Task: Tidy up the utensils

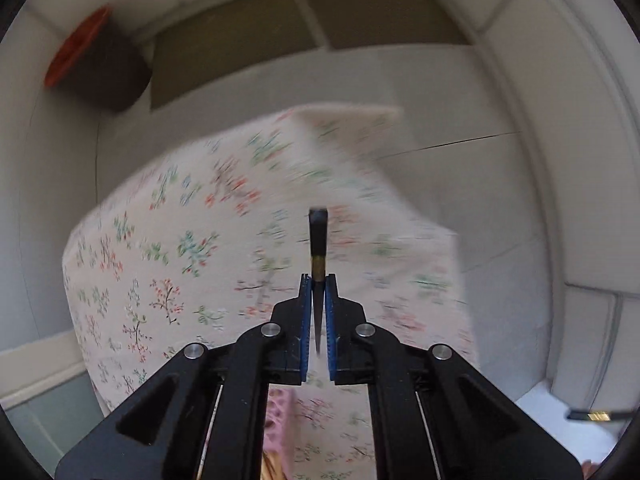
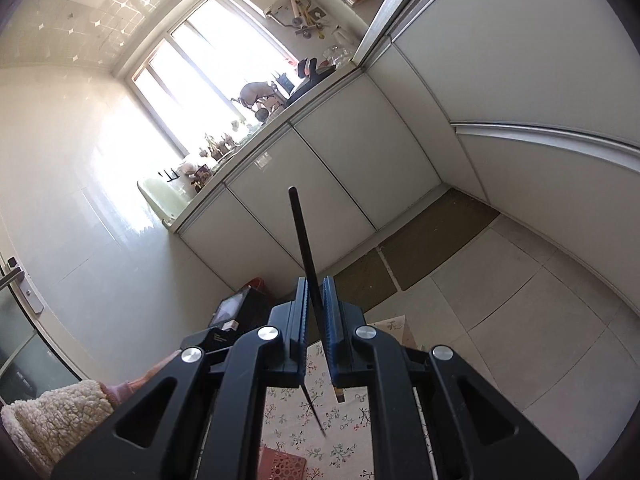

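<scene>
In the left wrist view my left gripper points down over the floral tablecloth. It is shut on a black chopstick with a gold band, whose thick end sticks out past the blue pads. My right gripper is shut on another thin black chopstick, which slants up beyond the fingers and down behind them. A short dark stub shows under its right pad; I cannot tell what it belongs to. A gold-banded chopstick end shows at the lower right of the left view.
A pink perforated basket lies on the cloth below the right gripper. A brown stool with an orange top stands on the tiled floor. White cabinets and a cluttered counter run beyond. A fluffy sleeve is at lower left.
</scene>
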Demonstrator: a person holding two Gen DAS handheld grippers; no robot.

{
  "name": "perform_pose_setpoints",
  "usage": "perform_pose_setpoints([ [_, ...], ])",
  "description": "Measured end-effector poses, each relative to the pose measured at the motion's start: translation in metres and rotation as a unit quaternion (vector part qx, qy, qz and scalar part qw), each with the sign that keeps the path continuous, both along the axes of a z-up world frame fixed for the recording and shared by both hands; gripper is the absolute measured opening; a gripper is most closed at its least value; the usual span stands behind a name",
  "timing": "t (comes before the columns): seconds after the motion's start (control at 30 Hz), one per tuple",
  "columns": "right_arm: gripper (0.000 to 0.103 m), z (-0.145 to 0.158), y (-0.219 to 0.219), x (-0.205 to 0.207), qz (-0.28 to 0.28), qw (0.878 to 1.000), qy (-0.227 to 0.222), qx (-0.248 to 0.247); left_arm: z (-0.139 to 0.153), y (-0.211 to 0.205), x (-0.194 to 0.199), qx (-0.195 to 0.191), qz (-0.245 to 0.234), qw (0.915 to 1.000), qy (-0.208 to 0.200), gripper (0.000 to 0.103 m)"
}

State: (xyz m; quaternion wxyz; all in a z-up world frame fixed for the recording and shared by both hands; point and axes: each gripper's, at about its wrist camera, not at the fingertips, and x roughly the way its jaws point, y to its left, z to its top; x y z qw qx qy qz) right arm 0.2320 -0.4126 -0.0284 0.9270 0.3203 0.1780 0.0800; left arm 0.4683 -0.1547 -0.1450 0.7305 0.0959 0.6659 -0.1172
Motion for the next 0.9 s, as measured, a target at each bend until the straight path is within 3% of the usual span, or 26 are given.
perform_pose_setpoints([
  [0.2,0.009,0.039,0.011,-0.047,-0.014,1.0,-0.005,-0.001,0.119,-0.037,-0.093,-0.079,-0.05,0.9905,-0.101,0.006],
  [0.43,0.009,0.09,0.047,-0.107,-0.008,1.0,-0.02,-0.003,0.211,0.029,-0.194,-0.141,-0.049,0.9656,-0.213,0.006],
  [0.67,0.009,0.128,0.103,-0.156,0.028,0.998,-0.036,-0.044,0.253,0.122,-0.283,-0.156,-0.005,0.9307,-0.331,0.006],
  [0.83,0.009,0.147,0.14,-0.17,0.06,0.995,-0.051,-0.063,0.264,0.158,-0.32,-0.135,0.028,0.9106,-0.39,0.006],
  [0.9,0.009,0.152,0.15,-0.172,0.067,0.994,-0.058,-0.068,0.263,0.166,-0.329,-0.136,0.035,0.9067,-0.398,0.006],
])
